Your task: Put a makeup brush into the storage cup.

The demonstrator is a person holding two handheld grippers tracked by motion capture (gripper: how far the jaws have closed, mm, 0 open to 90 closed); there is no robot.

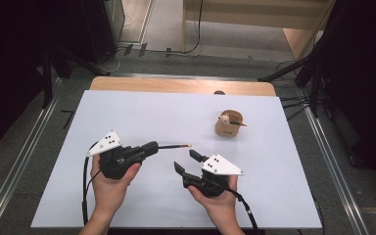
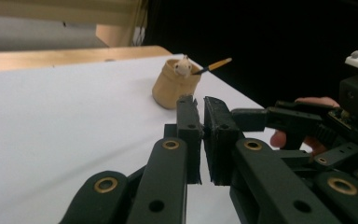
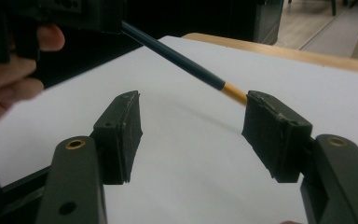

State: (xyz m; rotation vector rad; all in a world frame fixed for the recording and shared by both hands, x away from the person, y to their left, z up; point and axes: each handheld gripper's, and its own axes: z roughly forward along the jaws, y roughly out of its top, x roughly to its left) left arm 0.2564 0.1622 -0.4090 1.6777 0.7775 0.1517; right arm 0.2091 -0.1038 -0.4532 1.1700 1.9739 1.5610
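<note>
Pencil (image 1: 174, 146): a thin dark stick with an orange end, held level above the white table (image 1: 142, 112), near the middle, pointing right toward the other claw.
Left gripper (image 1: 152, 146): jaws pinched narrow on the pencil's dark shaft, close to its near end.
Right gripper (image 1: 186, 162): jaws stand wide with nothing between them; the orange end passes just behind one pad (image 3: 275, 133).
Handling: likely light and stiff, with a smooth painted shaft that may twist or slide in a loose pinch.
Where to hold: across the shaft, nearer its middle, pads flat on both sides.
Cup (image 1: 229, 125): tan holder far right, already holding another pencil (image 2: 213, 66).
</note>
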